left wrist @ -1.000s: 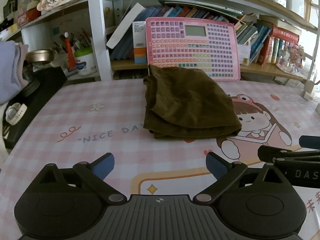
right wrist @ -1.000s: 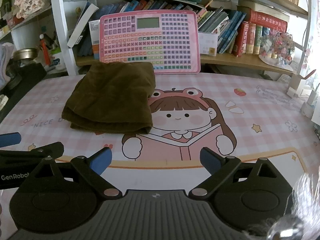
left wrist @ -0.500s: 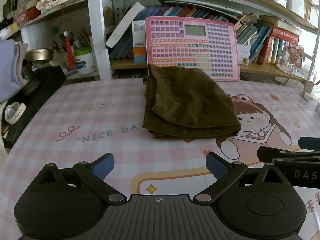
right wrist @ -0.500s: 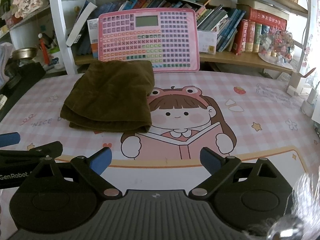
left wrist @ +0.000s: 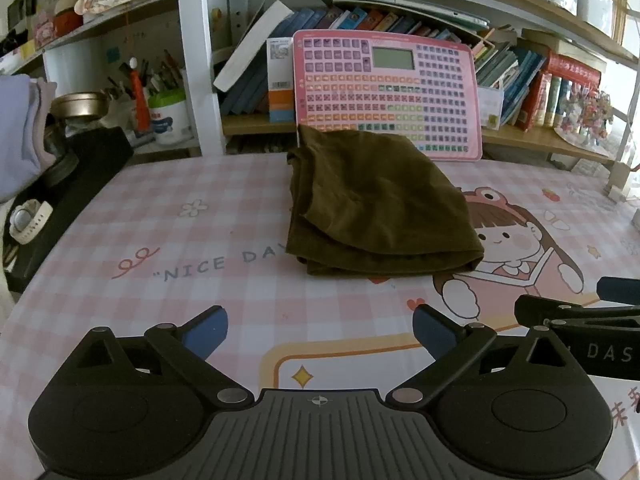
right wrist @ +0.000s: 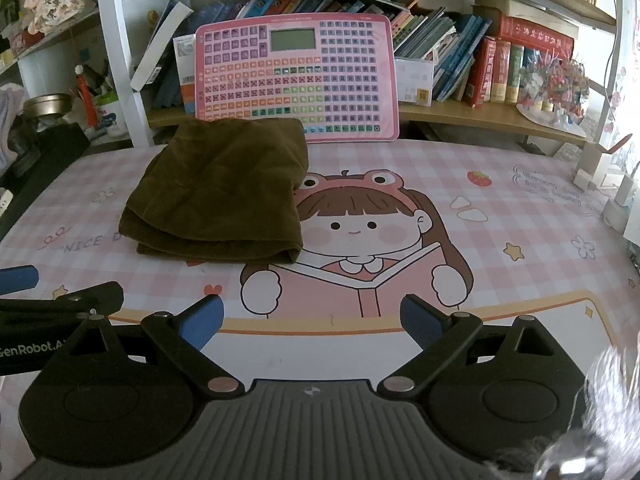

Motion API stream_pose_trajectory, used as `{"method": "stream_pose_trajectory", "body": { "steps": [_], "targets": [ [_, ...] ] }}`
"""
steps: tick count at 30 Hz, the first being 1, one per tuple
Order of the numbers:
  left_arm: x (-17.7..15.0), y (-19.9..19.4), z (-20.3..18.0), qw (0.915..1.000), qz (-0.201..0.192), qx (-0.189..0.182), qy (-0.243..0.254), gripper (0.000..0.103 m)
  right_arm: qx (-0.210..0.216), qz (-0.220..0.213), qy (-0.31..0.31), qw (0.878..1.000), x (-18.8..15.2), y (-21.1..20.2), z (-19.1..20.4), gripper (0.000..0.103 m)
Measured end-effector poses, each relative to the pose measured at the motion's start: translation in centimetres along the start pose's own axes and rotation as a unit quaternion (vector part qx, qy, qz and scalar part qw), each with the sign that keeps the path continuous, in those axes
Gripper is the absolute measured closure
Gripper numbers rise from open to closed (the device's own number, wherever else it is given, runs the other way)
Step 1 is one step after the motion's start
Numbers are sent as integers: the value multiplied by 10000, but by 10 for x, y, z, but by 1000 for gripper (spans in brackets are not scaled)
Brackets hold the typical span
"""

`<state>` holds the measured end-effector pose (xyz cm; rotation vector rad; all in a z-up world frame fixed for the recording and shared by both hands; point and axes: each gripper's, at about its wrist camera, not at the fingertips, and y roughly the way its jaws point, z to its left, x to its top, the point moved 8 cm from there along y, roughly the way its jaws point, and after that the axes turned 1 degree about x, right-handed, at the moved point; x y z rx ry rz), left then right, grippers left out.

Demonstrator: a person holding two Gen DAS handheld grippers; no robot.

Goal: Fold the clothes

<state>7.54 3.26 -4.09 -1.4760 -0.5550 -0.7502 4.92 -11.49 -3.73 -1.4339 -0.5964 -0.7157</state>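
A dark olive-brown garment (left wrist: 376, 204) lies folded into a compact rectangle on the pink checked table mat (left wrist: 168, 248), its far edge against a pink keyboard toy. It also shows in the right wrist view (right wrist: 224, 192), left of the cartoon girl print. My left gripper (left wrist: 320, 332) is open and empty, held low over the mat, well short of the garment. My right gripper (right wrist: 312, 320) is open and empty too, at the same distance, to the right of the left one. Each gripper's side shows at the edge of the other's view.
A pink keyboard toy (left wrist: 386, 92) leans against the bookshelf (left wrist: 540, 80) behind the garment. A black stand with a white watch (left wrist: 28, 220) sits at the left edge. Small white items (right wrist: 600, 172) stand at the table's right edge.
Both grippers have drifted back very slightly from the garment. The garment has not moved and both grippers stay open.
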Motion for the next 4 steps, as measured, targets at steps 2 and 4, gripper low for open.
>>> {"method": "stream_pose_trajectory", "body": {
  "steps": [2,4],
  "targets": [
    [0,0,0,10000,-1,-1,7,2,-2,4,0,10000,0,0,0,8],
    [0,0,0,10000,-2,-8,8,2,-4,5,2,10000,0,0,0,8]
  ]
}}
